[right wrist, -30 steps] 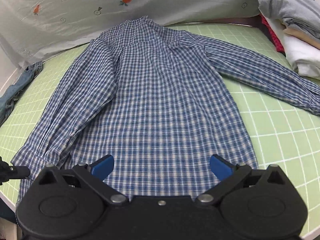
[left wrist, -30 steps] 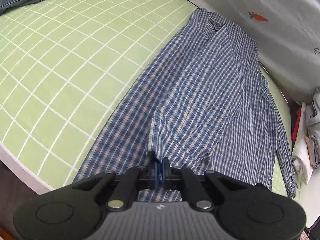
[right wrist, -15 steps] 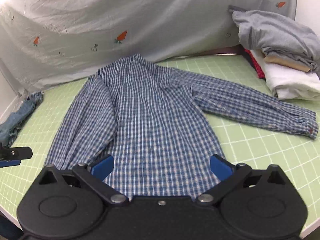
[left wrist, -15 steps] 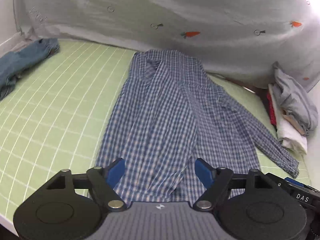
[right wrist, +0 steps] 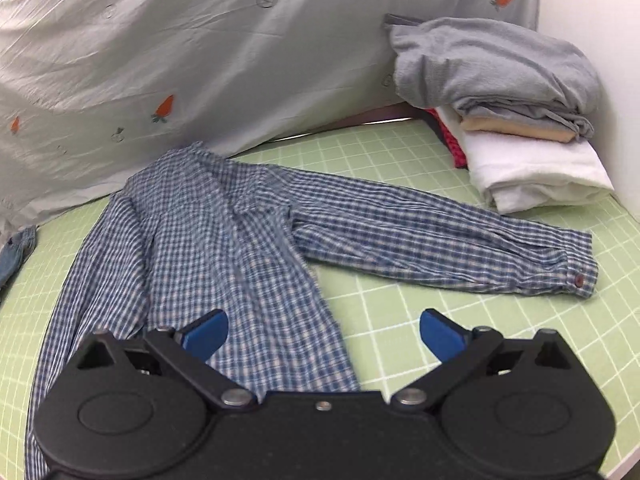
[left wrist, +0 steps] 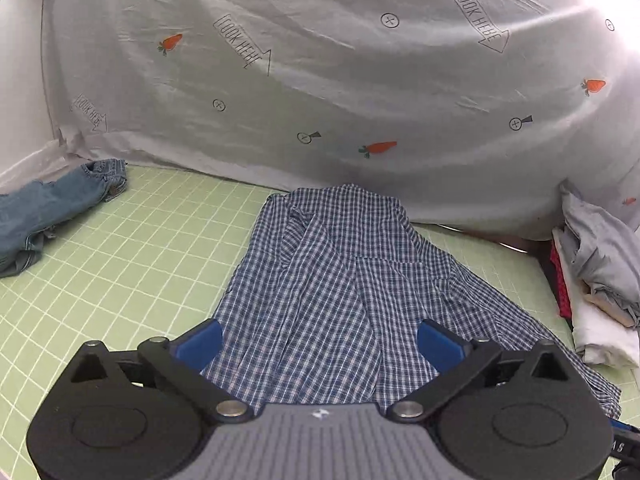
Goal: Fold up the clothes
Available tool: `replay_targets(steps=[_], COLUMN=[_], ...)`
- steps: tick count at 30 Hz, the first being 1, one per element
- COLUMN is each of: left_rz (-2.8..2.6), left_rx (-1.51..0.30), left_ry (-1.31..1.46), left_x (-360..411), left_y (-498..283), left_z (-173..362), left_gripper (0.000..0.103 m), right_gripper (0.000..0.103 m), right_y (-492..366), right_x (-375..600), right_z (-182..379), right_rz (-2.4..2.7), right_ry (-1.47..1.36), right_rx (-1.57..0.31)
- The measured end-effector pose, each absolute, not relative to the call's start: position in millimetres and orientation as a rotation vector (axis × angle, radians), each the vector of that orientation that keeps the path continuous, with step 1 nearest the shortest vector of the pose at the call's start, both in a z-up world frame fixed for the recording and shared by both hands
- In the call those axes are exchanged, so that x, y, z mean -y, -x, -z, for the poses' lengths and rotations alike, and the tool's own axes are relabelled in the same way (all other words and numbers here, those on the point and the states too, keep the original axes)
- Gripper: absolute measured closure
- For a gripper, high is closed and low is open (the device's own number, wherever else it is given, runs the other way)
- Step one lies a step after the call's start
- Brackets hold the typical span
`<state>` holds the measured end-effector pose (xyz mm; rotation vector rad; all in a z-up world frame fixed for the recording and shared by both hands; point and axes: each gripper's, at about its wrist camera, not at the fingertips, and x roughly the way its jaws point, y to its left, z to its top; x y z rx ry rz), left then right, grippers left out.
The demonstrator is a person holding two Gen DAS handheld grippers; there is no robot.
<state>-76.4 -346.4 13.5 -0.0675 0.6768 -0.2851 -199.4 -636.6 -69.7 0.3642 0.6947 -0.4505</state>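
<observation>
A blue and white checked shirt [left wrist: 332,292] [right wrist: 224,248] lies flat on the green gridded mat [left wrist: 120,264] [right wrist: 400,304], collar toward the back. Its left sleeve is folded in over the body. Its right sleeve [right wrist: 440,236] stretches out to the right, cuff with a dark button at the end. My left gripper [left wrist: 320,346] hovers open above the shirt's lower body, holding nothing. My right gripper [right wrist: 322,332] is open too, above the shirt's right hem edge and the bare mat beside it.
A pale sheet with carrot prints [left wrist: 340,80] [right wrist: 200,60] hangs behind the mat. Crumpled blue jeans [left wrist: 48,212] lie at the back left. A stack of folded clothes, grey on white [right wrist: 516,128] [left wrist: 600,280], sits at the back right near the sleeve's cuff.
My left gripper let go of the left sleeve it held, opened, and pulled back and up. My right gripper stayed open and swung to the right, toward the outstretched sleeve.
</observation>
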Motion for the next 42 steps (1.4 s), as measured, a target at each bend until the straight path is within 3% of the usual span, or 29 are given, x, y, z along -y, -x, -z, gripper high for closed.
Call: replay_targets(steps=[18,30,32,34,35,36,42], left_rz=[0.211,0.256,0.249,0.252,0.250,0.249,0.228], left_rx=[-0.840,-0.919,-0.902,-0.886,-0.879,-0.875,-0.889], left_ry=[-0.086,-0.045,-0.050,-0.055,-0.051,-0.041,0.029], left_x=[422,434,432,429,426,423,392], left_y=[17,13,18,24,26,28,36], left_z=[25,41,38,34,32,30,25], left_gripper=[0.000,0.000,0.000,0.000,0.000,0.000,0.000], right_gripper=[0.000,0.001,0.011,0.047,0.056,0.073,0.080], right_y=[176,192,192,193,193,194,201], right_x=[836,864,862,860,860,859,840], right_z=[144,166,162,158,155,153,122], right_rz=[0.936,0.961,0.940,0.919,0.898,0.871,0.768], right_ry=[-0.373,-0.508,-0.497,-0.487,-0.487,-0.498,-0.505], right_rx=[-0.822,-0.854,-0.851,-0.849,-0.854,-0.858,-0.776])
